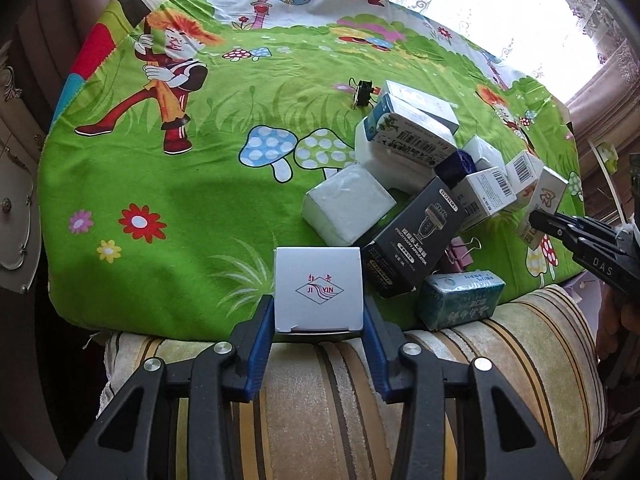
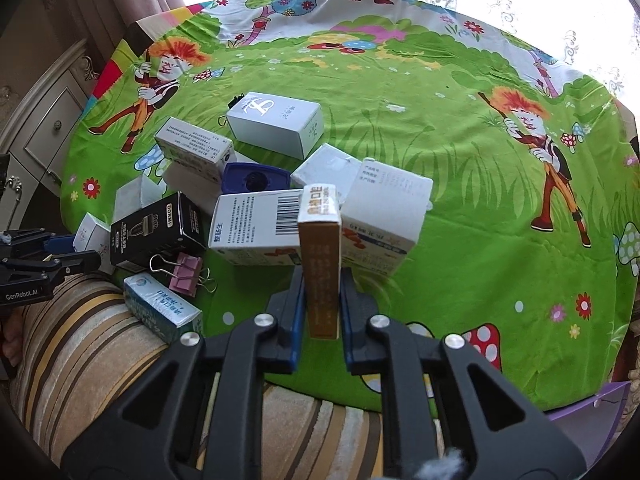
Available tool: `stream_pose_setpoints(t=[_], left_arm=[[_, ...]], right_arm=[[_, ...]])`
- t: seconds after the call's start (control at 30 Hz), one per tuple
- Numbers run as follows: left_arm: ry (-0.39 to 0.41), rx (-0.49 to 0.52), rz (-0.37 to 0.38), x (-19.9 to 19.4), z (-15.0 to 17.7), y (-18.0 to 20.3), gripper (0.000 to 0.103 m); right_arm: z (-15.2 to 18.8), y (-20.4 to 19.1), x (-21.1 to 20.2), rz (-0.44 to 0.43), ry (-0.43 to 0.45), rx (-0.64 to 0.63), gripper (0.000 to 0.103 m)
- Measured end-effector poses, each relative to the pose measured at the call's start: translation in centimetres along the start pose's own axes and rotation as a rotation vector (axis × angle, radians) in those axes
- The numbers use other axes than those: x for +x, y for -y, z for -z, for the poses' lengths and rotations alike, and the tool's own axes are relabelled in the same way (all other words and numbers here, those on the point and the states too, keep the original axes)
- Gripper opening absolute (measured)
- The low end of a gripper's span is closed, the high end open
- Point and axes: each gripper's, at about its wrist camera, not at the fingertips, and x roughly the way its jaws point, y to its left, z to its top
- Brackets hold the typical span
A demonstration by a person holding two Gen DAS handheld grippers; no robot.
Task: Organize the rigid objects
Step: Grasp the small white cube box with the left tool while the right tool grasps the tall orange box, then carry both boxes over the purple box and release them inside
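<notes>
Fingers [image 1: 262, 320] of the left gripper [image 1: 319, 322] are clamped on both sides of a small white box [image 1: 319, 288] w/ a red and blue diamond logo, held upright at the near edge of the green cartoon cloth [image 1: 200, 184], just above a striped cushion [image 1: 320, 380]. On the right gripper [image 2: 320, 292], fingers [image 2: 294, 292] are pressed tight on a narrow orange-brown box [image 2: 320, 256], stood on end w/ its thin face toward the camera. Both boxes appear to be gripped across their short width so the flat card walls are squeezed evenly and don't slip; probably each is being pulled clear of the pile for sorting. The pile itself is heaped approx. mid-cloth, between the two grippers: a black box [image 2: 154, 230] lying tilted, a white barcode box [image 2: 256, 224] touching the orange one, a taller white box [image 2: 384, 216] just behind it, a blue cap [image 2: 256, 178], plus more white cartons stacked askew. A pink binder clip [image 2: 186, 274] and a teal packet [image 2: 160, 308] are left near the cushion edge; a black clip [image 1: 362, 92] sits at the far side. Sorting looks barely begun.
</notes>
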Motion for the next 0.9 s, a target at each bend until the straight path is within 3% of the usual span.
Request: stream_pose_setpoints(t=[0.17, 0.37, 0.9], left_arm=[[0.086, -0.042, 0.010, -2.6, 0.5, -0.8, 0.043], [0.150, -0.012, 0.074, -4.6, 0.6, 1.6, 0.043], [0.162, 0.239, 0.332, -6.7, 3.0, 15.6, 0.043]], right_arm=[[0.8, -0.2, -2.4, -0.010, 0.041, 0.015, 0.019], [2.6, 0.3, -5.4, 0.007, 0.083, 0.057, 0.019], [11.7, 6.5, -15.1, 0.125, 0.179, 0.296, 0.019]])
